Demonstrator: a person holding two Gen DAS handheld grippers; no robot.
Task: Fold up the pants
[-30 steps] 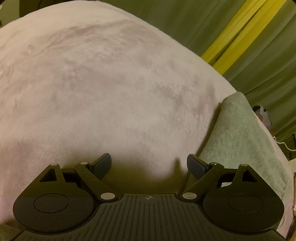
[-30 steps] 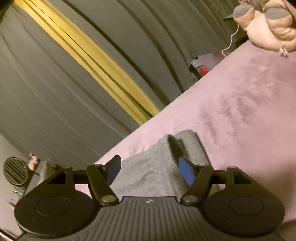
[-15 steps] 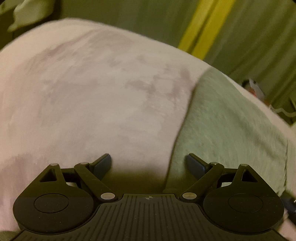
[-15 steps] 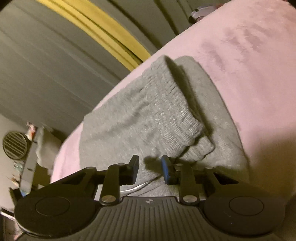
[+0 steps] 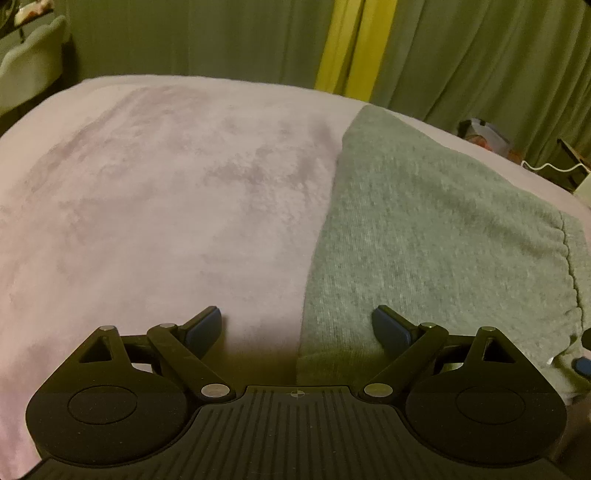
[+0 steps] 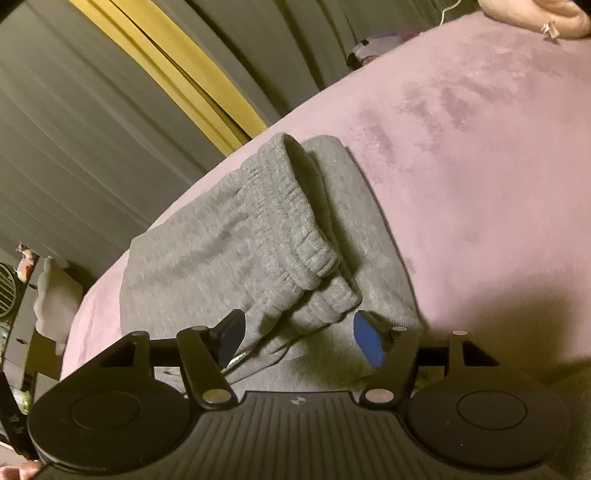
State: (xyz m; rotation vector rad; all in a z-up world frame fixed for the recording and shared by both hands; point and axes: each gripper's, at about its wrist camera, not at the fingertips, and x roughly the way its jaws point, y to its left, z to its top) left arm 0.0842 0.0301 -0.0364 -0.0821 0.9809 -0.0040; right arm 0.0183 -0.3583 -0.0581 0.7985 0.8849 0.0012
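Grey knit pants [image 5: 436, 229] lie folded on a pink plush bed cover [image 5: 166, 192]. In the left wrist view my left gripper [image 5: 297, 326] is open and empty, straddling the pants' left edge. In the right wrist view the pants [image 6: 229, 243] show a ribbed elastic waistband [image 6: 291, 236] folded on top. My right gripper [image 6: 299, 332] is open with the waistband's near corner between its fingers, not clamped. A white drawstring tip [image 6: 236, 360] shows by the left finger.
Grey-green curtains with a yellow stripe [image 5: 347, 44] hang behind the bed. A pink plush toy [image 6: 535, 18] lies at the bed's far end. A white cable [image 5: 550, 168] and small objects sit beyond the bed's right edge. A chair [image 5: 26, 66] stands far left.
The right gripper, nearly shut half a second ago, has opened wide over the waistband. The left gripper has swung right, bringing more of the pants into its view.
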